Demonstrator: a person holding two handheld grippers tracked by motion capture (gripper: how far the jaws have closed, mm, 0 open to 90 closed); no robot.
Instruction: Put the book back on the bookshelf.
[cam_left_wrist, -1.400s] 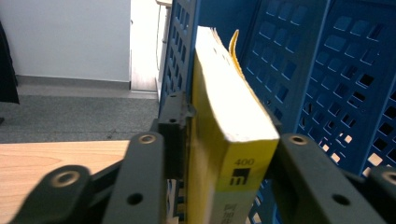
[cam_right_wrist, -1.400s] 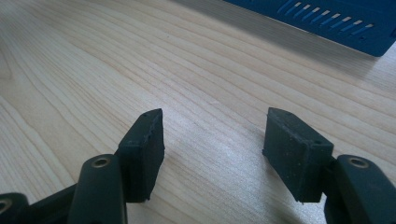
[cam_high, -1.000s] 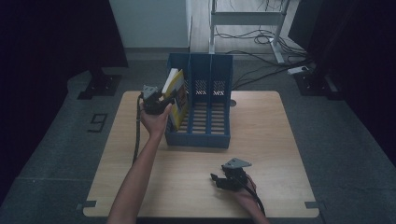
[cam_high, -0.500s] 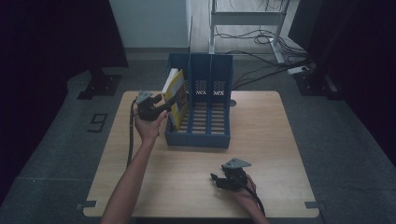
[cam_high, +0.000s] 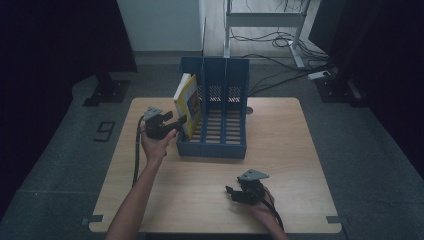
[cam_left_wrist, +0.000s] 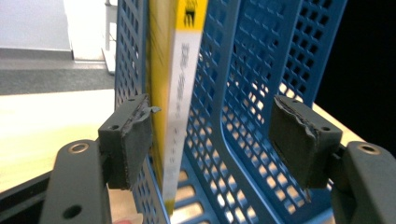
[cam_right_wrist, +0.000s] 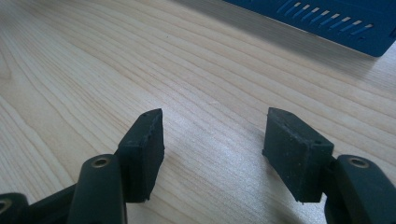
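Setting: an indoor lab or recording workspace, not a home. Evidence follows. A plain wooden table stands alone on grey carpet, with dark curtains closing off both sides. Black brackets sit at the table's near corners. A marker reading 9 lies on the carpet beside the table. Behind the table, loose cables run across the floor to a white power strip, under a metal-framed desk. A blue file rack with 3 slots, an office item, stands on the table.
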